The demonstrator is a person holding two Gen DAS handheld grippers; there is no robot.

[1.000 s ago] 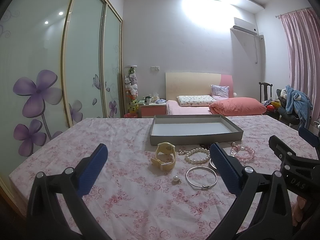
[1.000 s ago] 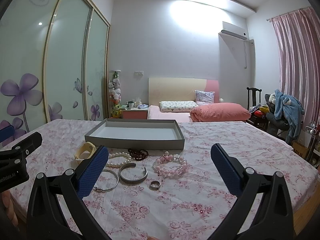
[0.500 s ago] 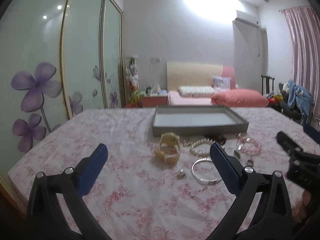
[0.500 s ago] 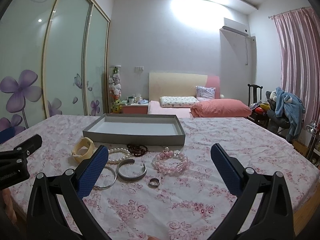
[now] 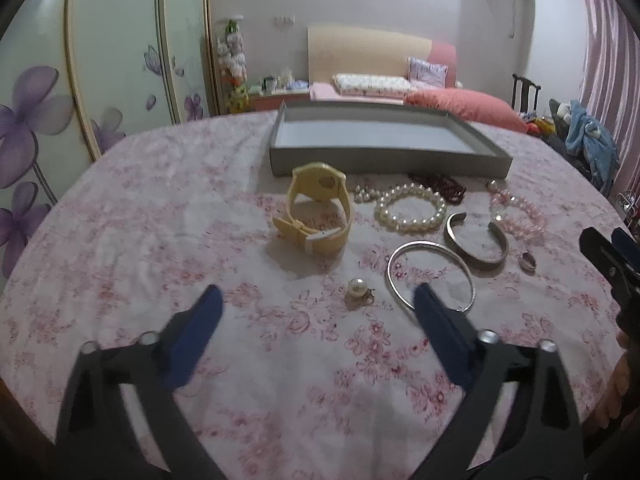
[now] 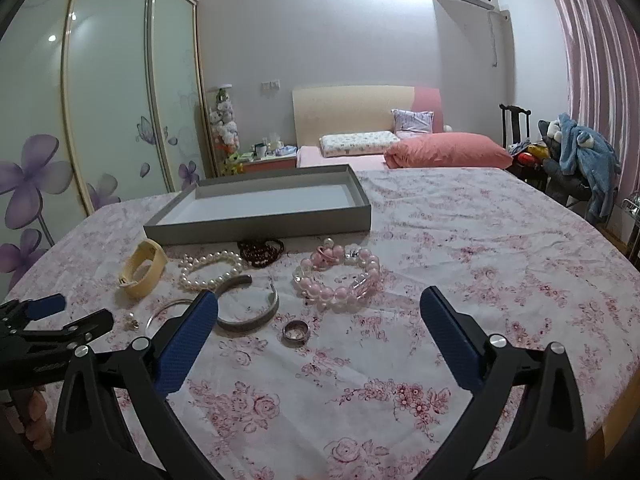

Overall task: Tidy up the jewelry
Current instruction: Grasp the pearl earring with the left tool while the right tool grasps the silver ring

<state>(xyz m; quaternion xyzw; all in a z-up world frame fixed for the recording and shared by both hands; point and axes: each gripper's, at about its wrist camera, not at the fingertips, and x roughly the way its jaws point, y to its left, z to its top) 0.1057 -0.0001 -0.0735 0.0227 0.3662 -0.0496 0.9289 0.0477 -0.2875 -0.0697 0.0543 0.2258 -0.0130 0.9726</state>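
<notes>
An empty grey tray point(image 5: 390, 162) point(image 6: 256, 226) lies on the floral cloth. In front of it lie a yellow watch point(image 5: 318, 214) point(image 6: 142, 274), white pearl bracelet point(image 5: 410, 208) point(image 6: 210, 270), dark red bead bracelet point(image 5: 440, 186) point(image 6: 262, 250), pink bead bracelet point(image 5: 518, 210) point(image 6: 338, 278), silver cuff point(image 5: 478, 240) point(image 6: 248, 306), thin silver bangle point(image 5: 430, 274), ring point(image 5: 528, 261) point(image 6: 295, 332) and pearl earring point(image 5: 358, 290) point(image 6: 133, 323). My left gripper point(image 5: 316, 304) is open above the cloth, just short of the earring. My right gripper point(image 6: 320, 308) is open, near the ring.
The table's front edge is close below both grippers. A bed point(image 6: 404, 150) with pillows, a wardrobe with flower-print doors point(image 6: 100, 100) and a chair with clothes point(image 6: 576, 160) stand behind the table.
Both grippers have moved forward and tilted down toward the jewelry. The left one has come closer to the earring and watch. Both stay open.
</notes>
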